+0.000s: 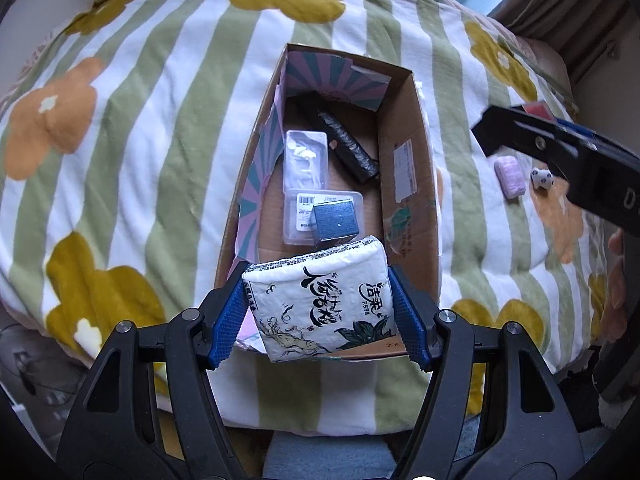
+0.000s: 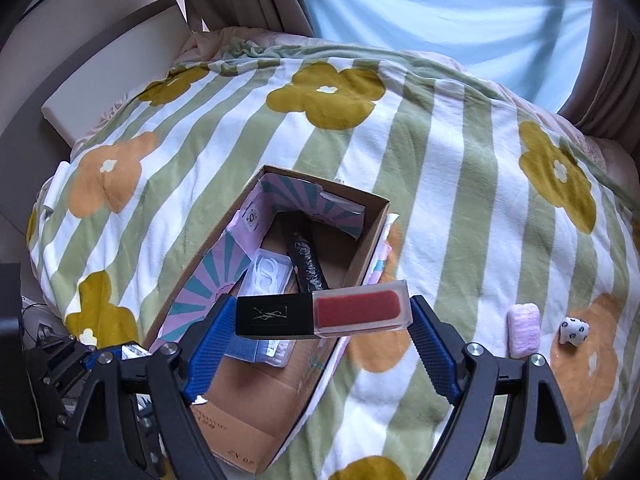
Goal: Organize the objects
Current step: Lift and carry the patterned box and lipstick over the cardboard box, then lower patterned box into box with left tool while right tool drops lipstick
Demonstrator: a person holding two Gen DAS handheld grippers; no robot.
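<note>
Spread over the bed, our flowered striped blanket (image 2: 460, 184) carries an open cardboard box (image 1: 404, 120). Our left hand-held gripper (image 1: 324, 300) pinches a tissue pack (image 1: 320, 296) above the box's near end. Our right hand-held gripper (image 2: 320, 312) clamps a red lip-gloss tube (image 2: 324, 314) crosswise over the box. A pink eraser (image 2: 522, 330) and a spotted figurine (image 2: 573, 330) lie on the blanket, well apart from the box.

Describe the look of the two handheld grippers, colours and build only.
Both match. The left gripper and the right gripper each have two blue textured finger pads on black angular plastic linkages joined by round silver pivot bolts. No cables or sleeves show. Seen from the left camera, the right gripper's black side carries small screws and a white letter.
</note>
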